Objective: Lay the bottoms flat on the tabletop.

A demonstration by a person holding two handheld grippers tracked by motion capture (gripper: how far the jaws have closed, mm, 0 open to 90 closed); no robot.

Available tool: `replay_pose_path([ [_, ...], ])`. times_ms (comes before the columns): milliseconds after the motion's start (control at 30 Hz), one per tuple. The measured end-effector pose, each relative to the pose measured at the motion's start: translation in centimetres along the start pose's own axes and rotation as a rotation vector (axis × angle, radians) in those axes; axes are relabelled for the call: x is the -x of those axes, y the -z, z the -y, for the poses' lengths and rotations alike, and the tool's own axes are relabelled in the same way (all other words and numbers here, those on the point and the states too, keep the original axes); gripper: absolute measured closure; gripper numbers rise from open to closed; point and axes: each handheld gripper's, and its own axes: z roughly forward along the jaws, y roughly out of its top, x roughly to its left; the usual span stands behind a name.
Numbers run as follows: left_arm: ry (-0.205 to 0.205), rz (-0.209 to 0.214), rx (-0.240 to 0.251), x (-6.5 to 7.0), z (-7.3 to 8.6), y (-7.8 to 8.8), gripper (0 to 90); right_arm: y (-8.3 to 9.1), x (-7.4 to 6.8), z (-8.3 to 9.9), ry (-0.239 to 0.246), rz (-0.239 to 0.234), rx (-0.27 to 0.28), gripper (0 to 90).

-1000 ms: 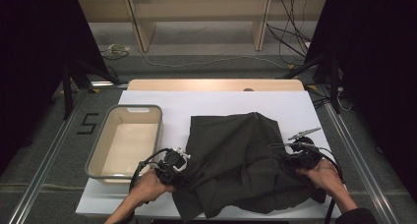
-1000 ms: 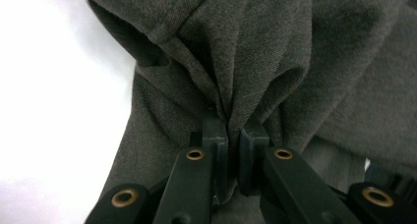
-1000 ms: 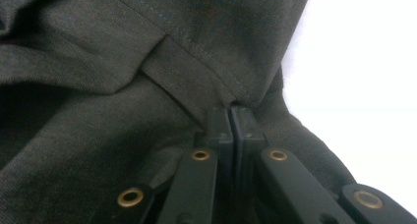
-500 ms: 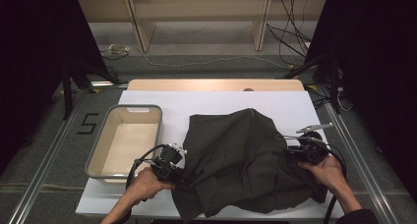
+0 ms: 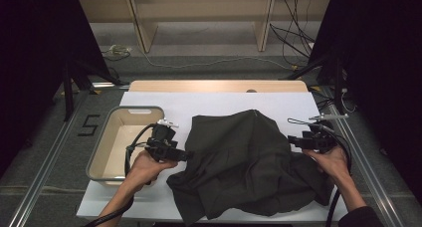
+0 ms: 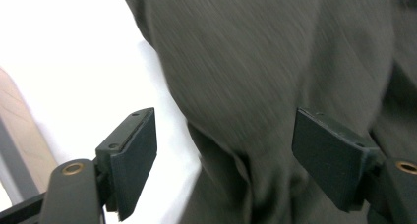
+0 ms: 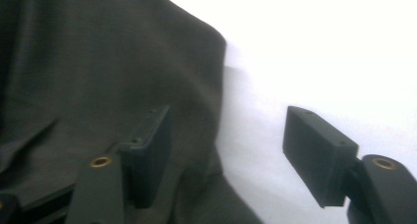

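While both hand-held grippers (image 5: 185, 156) (image 5: 292, 141) spread over cloth (image 5: 249, 167), the tray (image 5: 99, 160) seems empty.

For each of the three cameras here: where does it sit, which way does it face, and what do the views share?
High view: above the person's side, facing forward and down on the white table; forearms, left gripper and right gripper show.
Left gripper view: rides the left gripper, looking along its open jaws at the dark cloth.
Right gripper view: rides the right gripper, jaws open over the cloth's edge.
Shared: all three show the dark cloth on the white table.
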Motion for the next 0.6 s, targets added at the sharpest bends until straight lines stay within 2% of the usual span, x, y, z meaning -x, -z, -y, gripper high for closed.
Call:
replay_pose_path([
  [167,0.083,-0.009,0.052,-1.4,-1.6,-1.2,25.1,-1.5,1.5,-0.9,-0.070,-0.020,0.007,33.4],
  [333,0.144,-0.019,0.069,-2.4,-2.6,-2.8,27.6,-3.3,1.6,-1.9,-0.075,-0.027,-0.004,29.7],
  [433,0.169,-0.018,0.051,-2.9,-2.6,-3.7,28.4,-4.4,1.2,-2.1,-0.057,-0.038,-0.035,28.2],
  [533,0.220,0.043,0.041,-3.8,-2.3,-4.6,30.4,-5.1,0.6,-2.2,-0.036,-0.052,-0.065,27.6],
  [600,0.233,0.066,0.028,-4.0,-2.1,-5.1,31.3,-5.3,0.4,-2.3,-0.030,-0.076,-0.075,27.6],
])
